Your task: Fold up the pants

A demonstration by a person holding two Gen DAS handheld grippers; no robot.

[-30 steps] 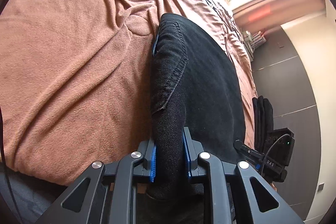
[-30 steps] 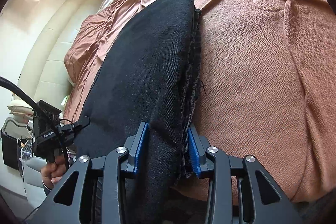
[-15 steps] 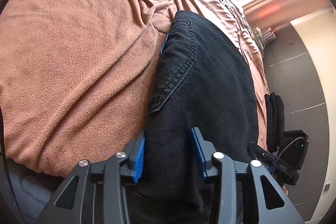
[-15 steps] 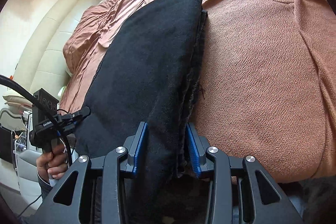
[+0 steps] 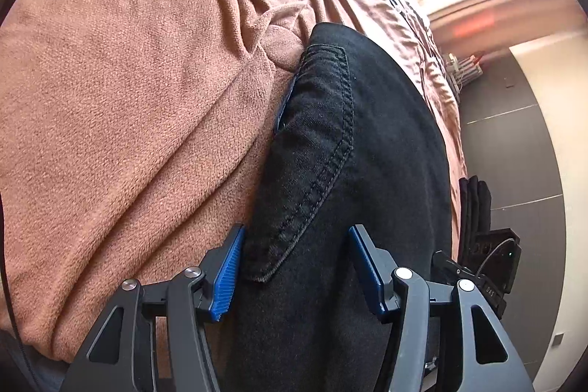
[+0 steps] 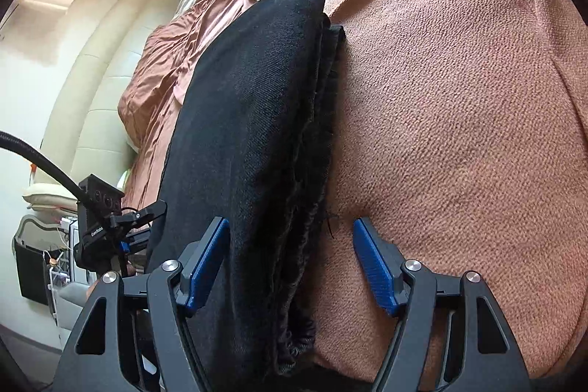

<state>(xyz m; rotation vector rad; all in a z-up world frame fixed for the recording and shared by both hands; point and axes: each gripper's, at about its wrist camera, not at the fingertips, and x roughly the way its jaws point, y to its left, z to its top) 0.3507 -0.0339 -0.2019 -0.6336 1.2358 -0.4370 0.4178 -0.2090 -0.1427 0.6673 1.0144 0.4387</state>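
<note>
Folded black pants (image 5: 360, 153) lie on a brown blanket (image 5: 128, 98) near its front edge, bare blanket beyond, with left gripper (image 5: 294, 267) and right gripper (image 6: 290, 259) spread wide around them.

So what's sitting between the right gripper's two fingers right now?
In the right wrist view, the open right gripper straddles the frayed edge of the folded black pants, plus a strip of the brown blanket on the right-hand side.

"GenRob…" on left claw (image 6: 106, 226)
</note>
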